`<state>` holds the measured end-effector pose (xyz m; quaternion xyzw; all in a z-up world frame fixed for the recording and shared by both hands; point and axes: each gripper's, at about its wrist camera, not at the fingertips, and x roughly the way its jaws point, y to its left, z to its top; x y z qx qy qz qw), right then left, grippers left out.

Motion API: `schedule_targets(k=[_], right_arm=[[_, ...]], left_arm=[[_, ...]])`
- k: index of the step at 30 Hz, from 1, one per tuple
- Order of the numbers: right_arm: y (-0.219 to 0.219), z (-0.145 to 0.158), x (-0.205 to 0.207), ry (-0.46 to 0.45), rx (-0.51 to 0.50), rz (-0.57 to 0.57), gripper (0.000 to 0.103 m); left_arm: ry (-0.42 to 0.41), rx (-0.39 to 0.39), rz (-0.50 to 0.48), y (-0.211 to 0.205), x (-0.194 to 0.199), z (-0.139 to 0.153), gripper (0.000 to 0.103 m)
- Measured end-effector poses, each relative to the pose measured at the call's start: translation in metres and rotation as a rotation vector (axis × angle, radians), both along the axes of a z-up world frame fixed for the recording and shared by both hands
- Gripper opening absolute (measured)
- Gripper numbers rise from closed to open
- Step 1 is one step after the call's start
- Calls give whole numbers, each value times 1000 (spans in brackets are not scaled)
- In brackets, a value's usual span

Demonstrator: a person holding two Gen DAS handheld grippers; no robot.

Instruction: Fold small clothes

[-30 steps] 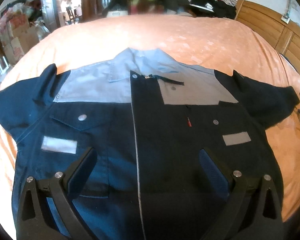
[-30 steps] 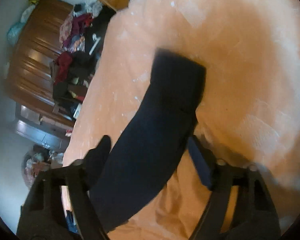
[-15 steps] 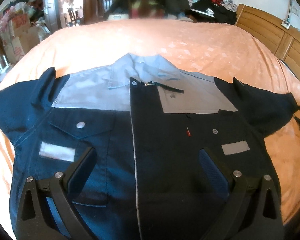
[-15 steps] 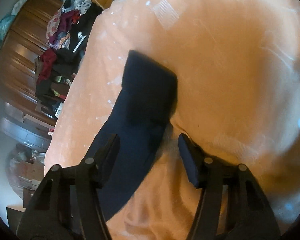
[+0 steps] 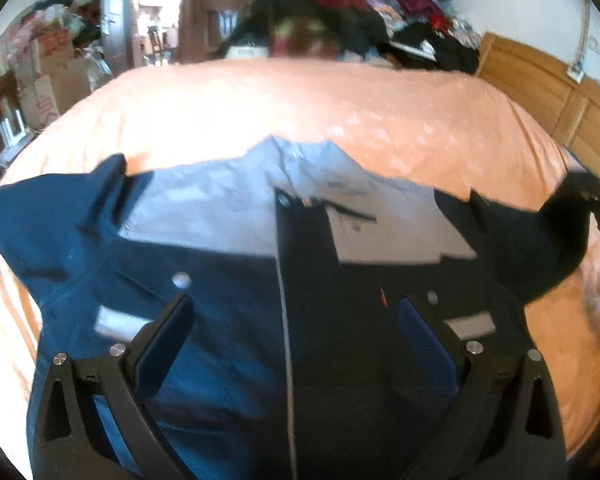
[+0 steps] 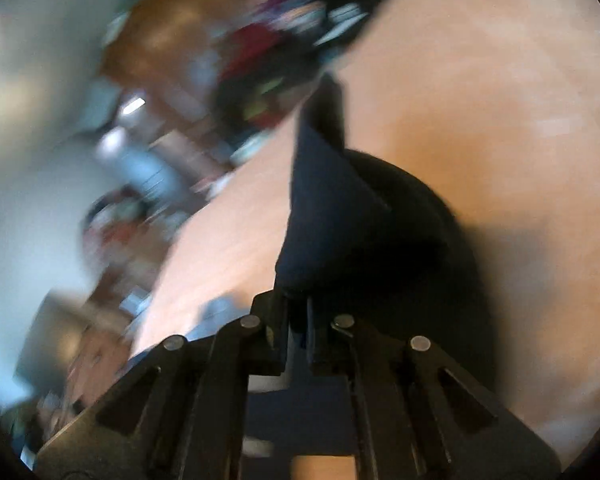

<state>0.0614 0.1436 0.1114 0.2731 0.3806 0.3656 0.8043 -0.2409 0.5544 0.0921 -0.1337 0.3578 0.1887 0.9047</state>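
Shirt lay face up and spread flat on the bed, collar away from the left claw, hem running under it. Probably laid out that way so both sleeves could be folded in over the body.

Left claw hung over the lower front of the shirt, jaws wide, nothing between them. Zip line ran straight ahead of it, chest pockets either side just past the fingertips. Looked parked there, maybe ready to pin the body while the other side worked; contact with the cloth was unclear.

Right claw was clamped narrow on the dark sleeve, cloth pinched right at the fingertips and rising ahead of them off the bed. Grip at the cuff end made sense: gives the longest lever to swing the sleeve across. Right view was heavily motion-blurred, so how much cloth sat in the pinch wasn't readable.

Clothes pile sat far ahead, past the bed edge.
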Motion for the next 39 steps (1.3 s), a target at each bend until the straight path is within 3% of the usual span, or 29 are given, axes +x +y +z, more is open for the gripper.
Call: schedule_targets(k=[4, 8, 14, 17, 19, 21, 28, 34, 35, 37, 38, 39], right_arm=[[153, 7, -33, 2, 59, 248, 6], [273, -22, -59, 77, 53, 390, 6], [355, -56, -78, 169, -15, 518, 21], [342, -40, -93, 128, -26, 539, 29], [312, -18, -99, 39, -18, 514, 47], [262, -8, -104, -22, 1, 437, 60], [140, -40, -106, 67, -36, 226, 61], [124, -59, -115, 124, -29, 190, 61], [123, -61, -116, 122, -37, 191, 61], [118, -64, -117, 113, -46, 195, 61], [110, -64, -117, 102, -51, 194, 61], [110, -63, -118, 87, -57, 187, 60]], left_arm=[[-55, -25, 58, 27, -13, 19, 102], [-76, -35, 102, 51, -31, 28, 102], [-33, -72, 142, 80, -44, 11, 102], [-24, -97, 137, 84, -43, 0, 102], [-19, -119, 117, 84, -36, -8, 102], [-10, -150, 82, 83, -23, -18, 102], [44, -345, 60, 100, 26, -69, 91], [46, -306, 118, 111, 60, -79, 90], [50, -297, 126, 113, 65, -80, 86], [44, -309, 138, 119, 74, -85, 44], [29, -333, 130, 123, 76, -85, 7], [-4, -356, 124, 126, 74, -82, 8]])
